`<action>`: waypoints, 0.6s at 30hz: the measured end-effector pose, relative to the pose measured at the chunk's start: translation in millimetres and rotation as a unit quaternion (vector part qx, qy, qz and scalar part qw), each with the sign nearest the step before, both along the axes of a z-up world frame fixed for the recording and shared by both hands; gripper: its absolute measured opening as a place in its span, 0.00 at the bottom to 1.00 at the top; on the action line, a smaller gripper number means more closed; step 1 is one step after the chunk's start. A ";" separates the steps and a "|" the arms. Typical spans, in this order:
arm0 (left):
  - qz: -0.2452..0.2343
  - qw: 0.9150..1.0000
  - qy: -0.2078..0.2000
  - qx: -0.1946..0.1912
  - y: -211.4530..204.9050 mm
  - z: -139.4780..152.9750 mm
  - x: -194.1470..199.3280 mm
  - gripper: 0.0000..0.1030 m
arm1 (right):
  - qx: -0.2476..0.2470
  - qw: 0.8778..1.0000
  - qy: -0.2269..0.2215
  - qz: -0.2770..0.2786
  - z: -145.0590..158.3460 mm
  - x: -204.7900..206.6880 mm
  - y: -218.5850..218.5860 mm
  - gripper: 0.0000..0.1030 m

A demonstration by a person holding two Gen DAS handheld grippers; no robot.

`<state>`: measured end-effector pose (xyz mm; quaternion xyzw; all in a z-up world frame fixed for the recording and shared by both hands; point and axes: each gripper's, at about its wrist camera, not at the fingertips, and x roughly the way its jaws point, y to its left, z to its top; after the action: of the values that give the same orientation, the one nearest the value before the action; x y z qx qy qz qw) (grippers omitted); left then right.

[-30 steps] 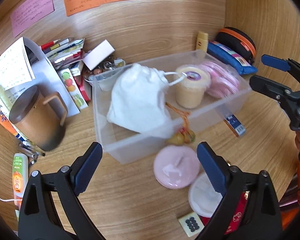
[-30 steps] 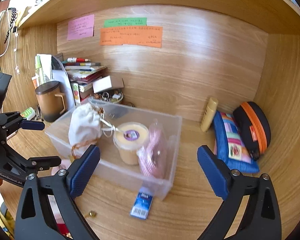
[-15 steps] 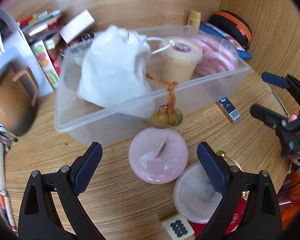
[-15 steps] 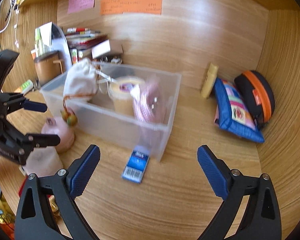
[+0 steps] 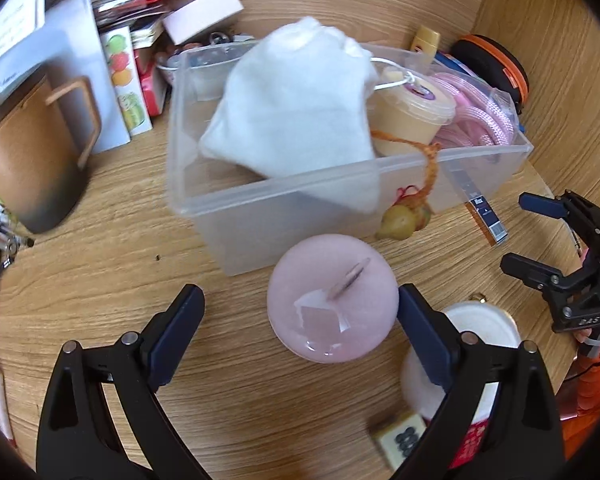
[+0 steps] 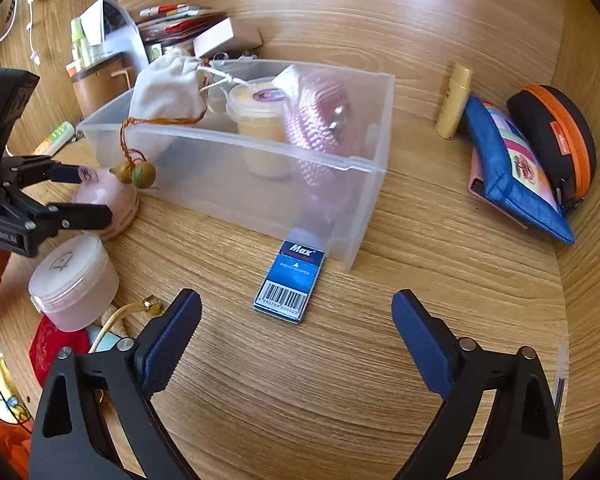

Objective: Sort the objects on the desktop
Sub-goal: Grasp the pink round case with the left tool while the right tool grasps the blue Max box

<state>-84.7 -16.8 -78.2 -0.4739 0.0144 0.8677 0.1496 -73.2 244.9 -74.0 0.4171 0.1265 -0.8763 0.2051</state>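
Observation:
A clear plastic bin on the wooden desk holds a white drawstring pouch, a yellow tub and a pink cord bundle. A pink round lid lies in front of the bin. My left gripper is open, low over the pink lid. A blue staple box lies by the bin's corner. My right gripper is open just short of it.
A white round jar stands beside the pink lid. A brown mug and stacked booklets are at the left. A yellow tube, a blue pouch and a black-orange case lie at the right.
Both grippers have dropped lower and closer to the desk. The left now hangs over the pink lid; the right has come near the blue staple box. Both stay open.

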 end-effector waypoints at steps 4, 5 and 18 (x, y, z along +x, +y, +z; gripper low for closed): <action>0.000 1.000 -0.003 -0.003 1.0 -4.5 -2.3 0.94 | 0.008 1.000 -0.012 0.003 -5.6 -2.7 -6.5 0.83; -0.001 1.000 -0.005 -0.005 2.3 -6.4 -2.7 0.94 | 0.007 1.000 -0.016 0.005 -6.5 -3.4 -7.7 0.82; 0.001 0.999 0.035 -0.022 10.6 -7.0 3.5 0.76 | -0.008 1.000 -0.019 -0.010 -6.2 -14.1 -3.8 0.51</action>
<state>-81.2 -6.2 -85.2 -0.4466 0.0382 0.8833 0.1372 -87.2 241.0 -80.2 0.4335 0.1114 -0.8712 0.2017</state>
